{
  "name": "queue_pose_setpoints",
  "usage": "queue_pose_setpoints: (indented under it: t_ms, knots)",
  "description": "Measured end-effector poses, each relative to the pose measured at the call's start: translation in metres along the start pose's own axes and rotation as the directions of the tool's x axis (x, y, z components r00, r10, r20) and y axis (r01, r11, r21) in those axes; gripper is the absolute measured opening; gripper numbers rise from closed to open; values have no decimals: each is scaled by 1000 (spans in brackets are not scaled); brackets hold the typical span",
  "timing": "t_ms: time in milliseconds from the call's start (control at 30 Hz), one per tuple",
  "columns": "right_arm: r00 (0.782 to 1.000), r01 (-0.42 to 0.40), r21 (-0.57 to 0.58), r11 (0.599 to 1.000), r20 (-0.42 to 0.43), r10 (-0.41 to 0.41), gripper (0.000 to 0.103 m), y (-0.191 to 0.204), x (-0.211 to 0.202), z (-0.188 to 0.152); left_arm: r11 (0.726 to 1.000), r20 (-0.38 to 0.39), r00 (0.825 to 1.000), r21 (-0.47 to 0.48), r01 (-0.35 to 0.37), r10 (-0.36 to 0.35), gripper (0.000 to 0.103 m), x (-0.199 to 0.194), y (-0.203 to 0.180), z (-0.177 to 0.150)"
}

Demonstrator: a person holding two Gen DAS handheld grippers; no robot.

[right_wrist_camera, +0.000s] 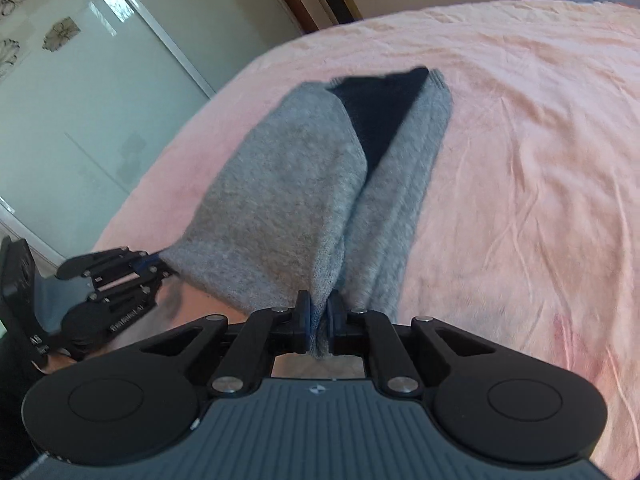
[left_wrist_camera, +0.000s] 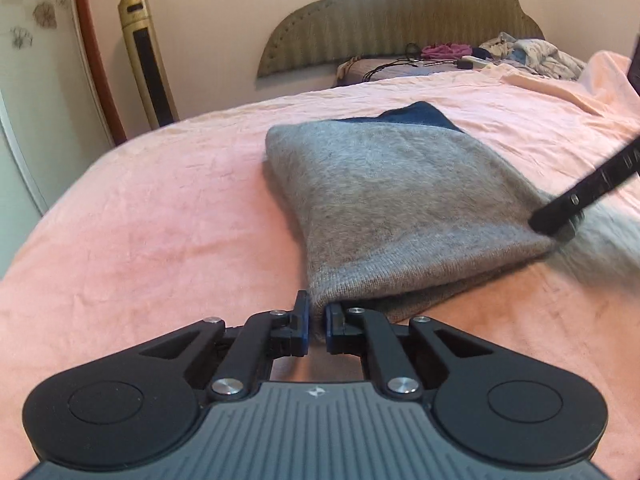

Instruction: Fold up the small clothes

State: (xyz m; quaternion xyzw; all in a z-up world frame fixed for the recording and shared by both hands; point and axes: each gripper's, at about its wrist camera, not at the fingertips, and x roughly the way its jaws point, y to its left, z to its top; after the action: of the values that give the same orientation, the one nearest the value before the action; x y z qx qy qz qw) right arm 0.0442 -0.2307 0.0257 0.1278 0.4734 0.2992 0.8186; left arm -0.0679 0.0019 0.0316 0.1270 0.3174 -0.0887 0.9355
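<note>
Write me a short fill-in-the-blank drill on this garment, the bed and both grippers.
1. The grey garment lies on a ____ bedspread.
2. The left gripper is ____ on the garment's edge.
3. The right gripper grips the ____ garment.
4. The fabric showing inside the garment is dark ____.

Missing words: pink; shut; grey; blue

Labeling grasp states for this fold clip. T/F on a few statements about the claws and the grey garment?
1. The left claw is shut on a corner of the grey garment. True.
2. The right claw hangs open above the bed. False: it is shut on the garment's near edge.
3. The garment lies on a pink bedspread. True.
4. The garment is all grey. False: a dark navy part shows at its far end.
</note>
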Motion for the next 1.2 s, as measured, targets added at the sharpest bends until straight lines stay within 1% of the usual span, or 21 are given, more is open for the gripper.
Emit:
queue_pose_setpoints:
  t_ms: [67,133,200,233,267,367,500,567,600,700,767,833,867,900,933,967,1000,1033,1133,1167,1200]
  knots:
    - [999,-43,66,997,17,42,13,-7,-3,5,999,-4,999,11,38,-38,8,-7,-4,2]
    - [994,-90,114,989,78,81,43,-12,-15,15,997,18,997,4,75,-75,18,-13,-4,0]
    - [980,-125,141,982,172,101,71,-18,-28,31,997,41,997,-32,70,-69,31,-11,-1,-7]
    - [974,-132,158,978,204,99,72,-22,-31,41,996,43,998,-64,59,-56,43,-8,2,-11]
    - [969,-142,182,973,225,99,71,-28,-31,52,994,46,998,-99,48,-44,52,-6,5,-13]
    - [970,-134,264,955,230,72,64,-46,-15,83,983,39,999,-180,45,-39,66,-5,16,-13]
    - [989,-52,302,952,148,7,58,-54,28,112,974,26,998,-217,65,-61,70,-2,22,-14]
    - [994,19,278,960,95,-48,37,-53,47,118,972,23,998,-224,69,-65,72,0,24,-14]
    - [994,36,248,968,89,-60,19,-51,51,122,972,25,997,-225,71,-67,72,0,24,-14]
    - [986,47,238,970,145,-83,6,-62,39,126,967,28,996,-238,86,-82,75,0,26,-16]
    - [983,92,290,953,124,-133,6,-82,42,122,963,32,995,-250,102,-97,77,0,29,-16]
    - [988,93,290,953,89,-124,13,-85,43,110,956,42,993,-267,121,-114,77,-3,33,-16]
    - [988,69,297,952,110,-106,17,-81,37,102,947,49,990,-288,142,-133,77,-6,37,-16]
    - [988,36,303,952,134,-80,21,-79,29,94,929,57,985,-326,173,-163,77,-9,43,-16]
    - [987,5,313,950,149,-55,37,-77,22,87,890,76,973,-393,232,-220,77,-12,53,-17]
    - [986,-24,330,944,164,-33,49,-76,13,79,826,102,952,-476,301,-288,78,-13,64,-18]
    - [984,-50,336,940,175,-11,74,-76,7,71,758,122,930,-548,354,-346,78,-11,73,-19]
    - [983,-76,334,940,184,14,85,-75,1,64,669,151,902,-623,405,-406,79,-5,83,-19]
    - [979,-144,370,918,186,79,85,-78,-6,51,475,225,834,-734,485,-504,79,17,99,-13]
    - [977,-170,390,905,189,102,85,-79,-4,49,426,226,811,-758,495,-540,79,30,101,-10]
    - [975,-193,406,893,184,127,85,-80,0,47,400,214,803,-778,484,-557,79,44,102,-6]
